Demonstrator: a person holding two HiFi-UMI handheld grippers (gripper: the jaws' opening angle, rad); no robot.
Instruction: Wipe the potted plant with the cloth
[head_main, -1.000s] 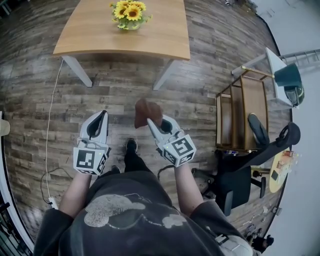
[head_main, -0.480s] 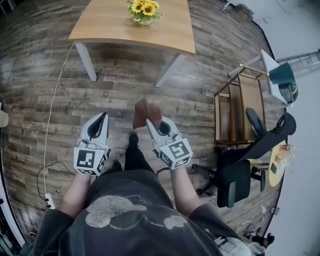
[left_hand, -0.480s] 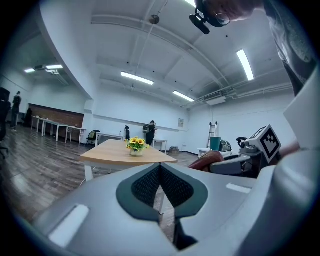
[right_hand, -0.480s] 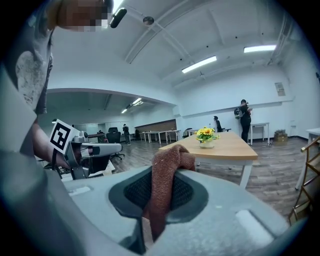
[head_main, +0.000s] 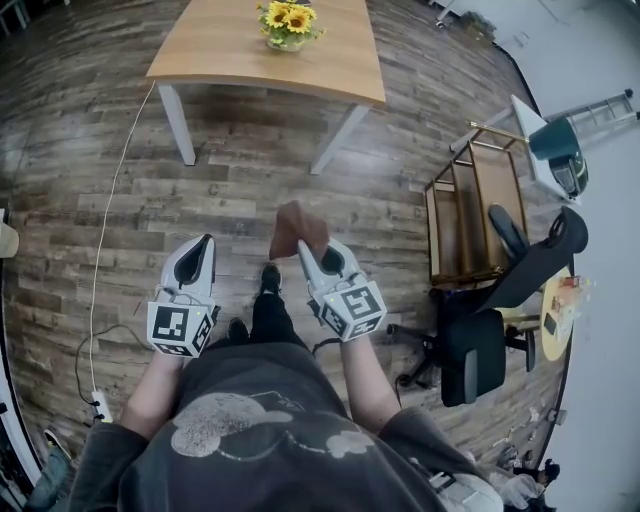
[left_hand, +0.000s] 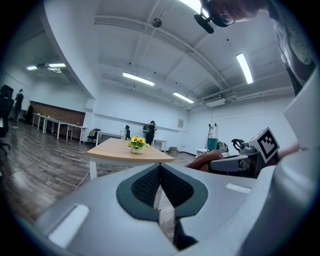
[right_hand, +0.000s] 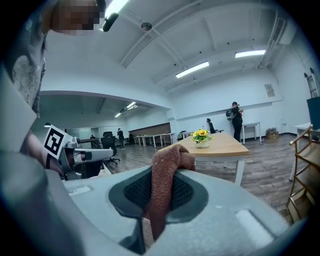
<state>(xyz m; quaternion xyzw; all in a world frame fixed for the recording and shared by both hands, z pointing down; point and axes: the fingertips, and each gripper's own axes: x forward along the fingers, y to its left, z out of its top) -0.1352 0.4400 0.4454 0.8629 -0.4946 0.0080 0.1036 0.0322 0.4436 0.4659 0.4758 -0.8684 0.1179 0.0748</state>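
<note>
Above wooden floor (head_main: 250, 190), right tool (head_main: 304, 246) clamping brown cloth (head_main: 297, 224), left tool (head_main: 207, 241) closed, potted plant (head_main: 285, 22) on table (head_main: 220, 50)

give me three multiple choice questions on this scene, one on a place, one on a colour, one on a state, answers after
1. Where does the potted plant stand?
A on the floor
B on the wooden table
C on the office chair

2. What colour is the cloth?
A blue
B white
C reddish brown

3. How is the left gripper?
A shut, empty
B shut on the cloth
C wide open

Answers:
1 B, its pot sits on the tabletop.
2 C, it shows reddish brown, pinched in the right gripper.
3 A, its jaws meet with nothing between them.
</note>
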